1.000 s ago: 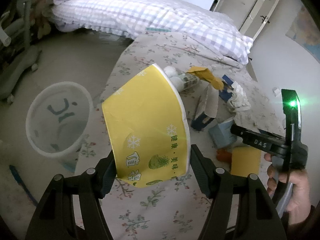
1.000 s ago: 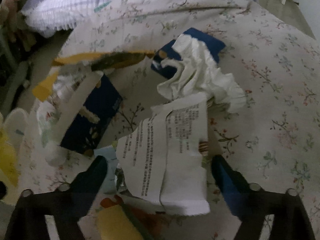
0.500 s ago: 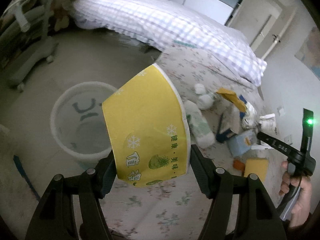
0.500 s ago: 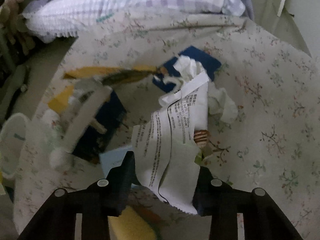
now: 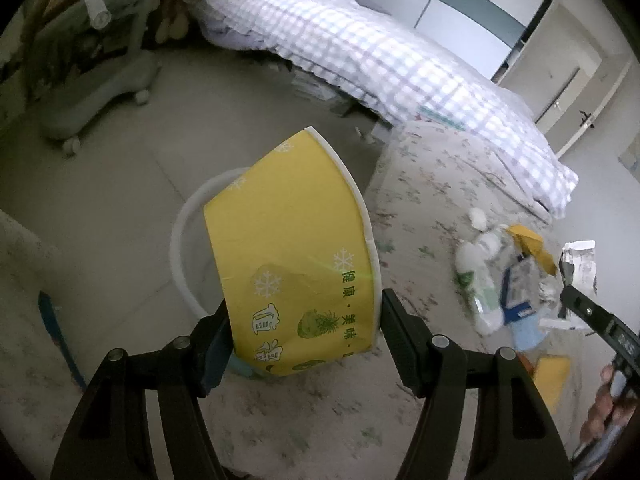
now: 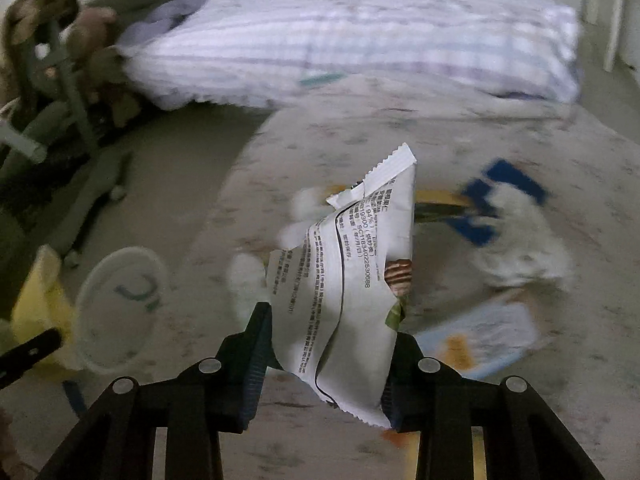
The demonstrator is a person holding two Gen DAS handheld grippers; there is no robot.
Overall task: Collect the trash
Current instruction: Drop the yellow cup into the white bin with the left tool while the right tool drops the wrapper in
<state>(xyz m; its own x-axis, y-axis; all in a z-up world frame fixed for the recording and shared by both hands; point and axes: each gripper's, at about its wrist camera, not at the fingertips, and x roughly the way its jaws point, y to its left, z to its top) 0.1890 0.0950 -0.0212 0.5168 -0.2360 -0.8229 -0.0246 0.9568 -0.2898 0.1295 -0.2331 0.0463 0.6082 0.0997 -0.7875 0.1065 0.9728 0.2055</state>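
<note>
My left gripper (image 5: 304, 336) is shut on a flattened yellow paper cup (image 5: 292, 256) and holds it in the air, in front of a white round bin (image 5: 182, 240) that stands on the floor. My right gripper (image 6: 326, 364) is shut on a white printed snack wrapper (image 6: 352, 280), lifted above the floral cloth (image 6: 400, 140). The bin also shows in the right wrist view (image 6: 120, 308), low on the left. More trash lies on the cloth: a plastic bottle (image 5: 480, 276), a blue packet (image 5: 516, 288), crumpled tissue (image 6: 524, 248) and a yellow piece (image 5: 552, 376).
A bed with a checked quilt (image 5: 380, 52) runs along the back. A grey wheeled stand (image 5: 100, 64) is on the floor at the left. A light-blue card (image 6: 484, 336) lies on the cloth near my right gripper. The right gripper's body shows in the left wrist view (image 5: 600, 320).
My left gripper has swung left with the cup until it is in front of the bin. My right gripper has shut on the wrapper, lifted it off the cloth and turned left.
</note>
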